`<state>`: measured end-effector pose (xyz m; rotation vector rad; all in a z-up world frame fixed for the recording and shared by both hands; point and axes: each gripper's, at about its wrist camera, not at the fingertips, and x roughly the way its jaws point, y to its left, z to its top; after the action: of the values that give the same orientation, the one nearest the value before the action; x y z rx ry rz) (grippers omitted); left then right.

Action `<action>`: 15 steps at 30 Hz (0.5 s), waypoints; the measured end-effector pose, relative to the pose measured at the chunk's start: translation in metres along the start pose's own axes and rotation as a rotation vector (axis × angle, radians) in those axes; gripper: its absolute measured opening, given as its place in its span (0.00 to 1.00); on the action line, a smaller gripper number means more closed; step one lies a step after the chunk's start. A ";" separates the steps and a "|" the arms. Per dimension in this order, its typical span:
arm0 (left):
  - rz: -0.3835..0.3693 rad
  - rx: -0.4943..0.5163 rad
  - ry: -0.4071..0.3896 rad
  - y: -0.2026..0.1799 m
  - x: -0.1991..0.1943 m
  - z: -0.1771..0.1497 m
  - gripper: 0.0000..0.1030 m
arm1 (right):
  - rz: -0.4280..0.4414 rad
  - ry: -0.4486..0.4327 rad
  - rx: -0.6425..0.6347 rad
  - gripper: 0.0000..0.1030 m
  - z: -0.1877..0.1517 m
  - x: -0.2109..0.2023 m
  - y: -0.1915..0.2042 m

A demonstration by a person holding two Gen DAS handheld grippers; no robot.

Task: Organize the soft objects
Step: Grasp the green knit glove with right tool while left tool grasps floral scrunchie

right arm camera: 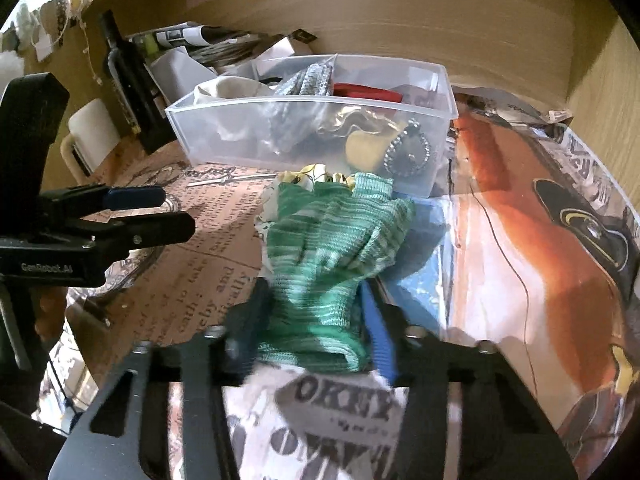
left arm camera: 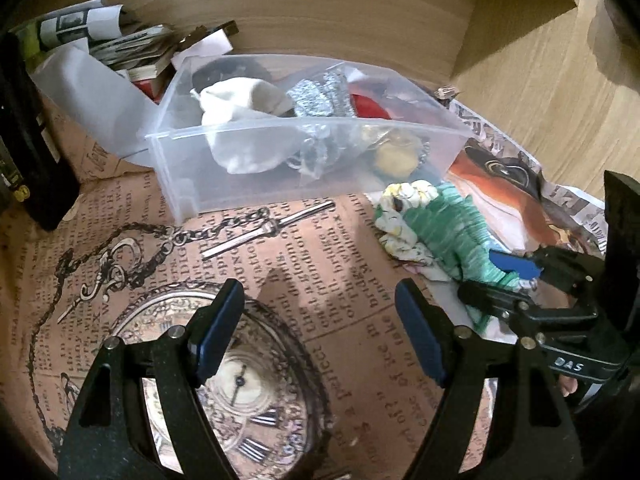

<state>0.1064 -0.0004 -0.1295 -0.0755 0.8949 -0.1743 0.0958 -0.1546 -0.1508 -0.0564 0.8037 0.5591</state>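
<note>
A green knitted glove [right arm camera: 332,248] lies on the paper-covered table, its cuff between the blue pads of my right gripper [right arm camera: 316,320], which is shut on it. The glove [left arm camera: 456,224] and the right gripper [left arm camera: 516,276] also show in the left wrist view. A floral cloth [left arm camera: 400,208] lies against the glove's far side. A clear plastic bin [left arm camera: 280,184] behind holds a white cloth [left arm camera: 240,120], a grey knit piece [left arm camera: 320,96], something red and a yellow item. My left gripper [left arm camera: 320,328] is open and empty above the printed pocket-watch picture.
Stacked papers and books [left arm camera: 132,48] and a dark bottle [right arm camera: 124,76] stand at the back left. A wooden wall [left arm camera: 340,12] closes the back and right. Printed paper [right arm camera: 520,220] covers the table to the right.
</note>
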 end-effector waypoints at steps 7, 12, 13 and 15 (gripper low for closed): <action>-0.028 0.033 0.011 -0.023 0.008 0.007 0.75 | 0.003 -0.064 0.039 0.16 -0.004 -0.016 -0.007; -0.036 0.055 0.020 -0.041 0.020 0.019 0.75 | -0.025 -0.149 0.060 0.16 0.001 -0.038 -0.018; -0.037 0.052 0.027 -0.043 0.025 0.021 0.75 | -0.030 -0.161 0.064 0.16 0.002 -0.041 -0.021; -0.050 0.041 0.052 -0.046 0.036 0.027 0.75 | -0.038 -0.181 0.077 0.16 0.004 -0.048 -0.027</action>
<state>0.1440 -0.0523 -0.1340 -0.0557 0.9416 -0.2416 0.0849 -0.1980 -0.1193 0.0488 0.6456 0.4894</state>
